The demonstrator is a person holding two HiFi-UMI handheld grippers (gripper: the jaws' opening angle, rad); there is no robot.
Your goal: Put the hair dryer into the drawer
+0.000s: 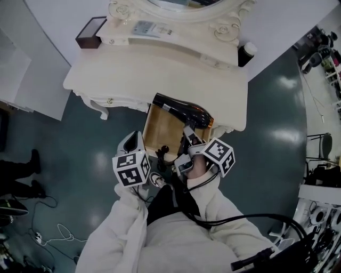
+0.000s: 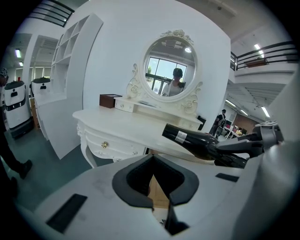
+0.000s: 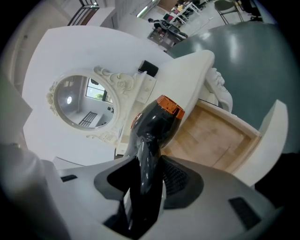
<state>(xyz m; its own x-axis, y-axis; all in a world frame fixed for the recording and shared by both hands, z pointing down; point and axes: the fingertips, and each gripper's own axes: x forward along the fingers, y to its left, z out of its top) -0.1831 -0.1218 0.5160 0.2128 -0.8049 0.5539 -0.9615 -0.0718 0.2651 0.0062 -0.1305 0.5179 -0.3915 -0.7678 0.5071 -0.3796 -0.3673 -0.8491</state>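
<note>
The black hair dryer (image 1: pixel 184 109) with a copper ring near its nozzle hangs over the far edge of the open wooden-bottomed drawer (image 1: pixel 162 130) of the white dressing table (image 1: pixel 154 69). My right gripper (image 1: pixel 187 133) is shut on its handle; in the right gripper view the handle (image 3: pixel 145 164) runs between the jaws and the body (image 3: pixel 157 119) points at the drawer (image 3: pixel 211 138). My left gripper (image 1: pixel 132 143) is shut and empty, just left of the drawer's front. In the left gripper view, the dryer (image 2: pixel 192 138) hovers beyond my left gripper (image 2: pixel 157 187).
An oval mirror (image 1: pixel 178 5) stands at the table's back, with a brown box (image 1: pixel 90 32) at the back left and a dark bottle (image 1: pixel 245 53) at the back right. Cables (image 1: pixel 53 229) lie on the floor at left, beside a person's feet (image 1: pixel 32 160).
</note>
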